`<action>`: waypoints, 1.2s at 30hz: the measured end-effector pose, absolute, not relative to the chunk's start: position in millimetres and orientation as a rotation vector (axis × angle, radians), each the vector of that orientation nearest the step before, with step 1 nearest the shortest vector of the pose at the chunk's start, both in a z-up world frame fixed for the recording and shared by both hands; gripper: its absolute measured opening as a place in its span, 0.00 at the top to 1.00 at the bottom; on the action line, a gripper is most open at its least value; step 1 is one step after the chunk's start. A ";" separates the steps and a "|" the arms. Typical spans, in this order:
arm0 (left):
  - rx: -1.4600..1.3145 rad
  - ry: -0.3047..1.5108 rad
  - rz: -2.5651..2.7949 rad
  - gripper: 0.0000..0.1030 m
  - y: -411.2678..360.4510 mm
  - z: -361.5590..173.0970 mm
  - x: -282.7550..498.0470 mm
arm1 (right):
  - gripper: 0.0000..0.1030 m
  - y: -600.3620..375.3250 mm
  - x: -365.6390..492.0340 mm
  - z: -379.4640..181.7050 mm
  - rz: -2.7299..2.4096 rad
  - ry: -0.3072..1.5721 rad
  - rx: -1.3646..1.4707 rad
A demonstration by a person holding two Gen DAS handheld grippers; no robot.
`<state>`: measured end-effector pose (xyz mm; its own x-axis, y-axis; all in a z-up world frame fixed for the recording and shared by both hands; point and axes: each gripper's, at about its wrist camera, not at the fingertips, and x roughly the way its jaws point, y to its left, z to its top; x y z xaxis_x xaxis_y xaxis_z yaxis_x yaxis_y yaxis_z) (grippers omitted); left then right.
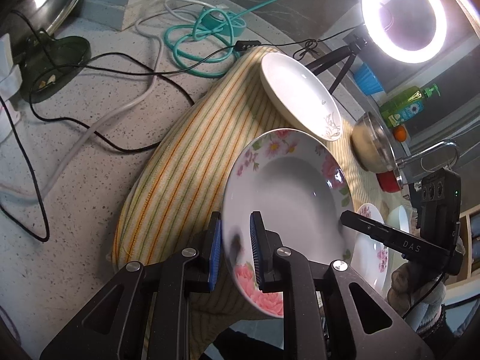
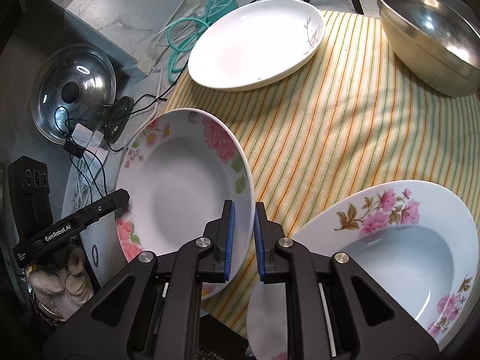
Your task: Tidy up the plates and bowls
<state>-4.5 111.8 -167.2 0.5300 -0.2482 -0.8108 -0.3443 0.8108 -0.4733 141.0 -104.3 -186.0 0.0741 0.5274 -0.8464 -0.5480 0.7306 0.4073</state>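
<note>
A deep white plate with pink flowers on its rim (image 1: 288, 192) (image 2: 186, 192) is held over the left part of the striped cloth (image 1: 192, 165) (image 2: 330, 138). My left gripper (image 1: 237, 228) (image 2: 124, 196) is shut on its near-left rim. My right gripper (image 2: 243, 219) (image 1: 348, 219) is shut on the opposite rim. A plain white plate with a grey leaf print (image 1: 300, 93) (image 2: 255, 48) lies at the cloth's far side. A second flowered plate (image 2: 399, 240) (image 1: 372, 240) rests at the near right.
A steel bowl (image 2: 429, 36) (image 1: 372, 144) stands at the cloth's far right corner. A glass pot lid (image 2: 75, 90), black and teal cables (image 1: 204, 42) and a ring light (image 1: 403, 15) crowd the counter. A green soap bottle (image 1: 405, 108) stands near the tap (image 1: 432, 150).
</note>
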 end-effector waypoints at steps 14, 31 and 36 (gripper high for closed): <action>-0.605 1.005 -0.064 0.84 71.0 -140.5 11.5 | 0.88 -168.3 134.6 -156.7 0.739 1.225 0.070; -0.506 1.077 -0.259 0.84 -8.6 -144.1 41.0 | 0.87 -265.2 125.2 -159.1 0.557 1.226 0.177; -0.479 1.108 -0.300 0.84 -27.9 -150.1 47.6 | 0.87 -286.6 122.7 -164.9 0.509 1.237 0.196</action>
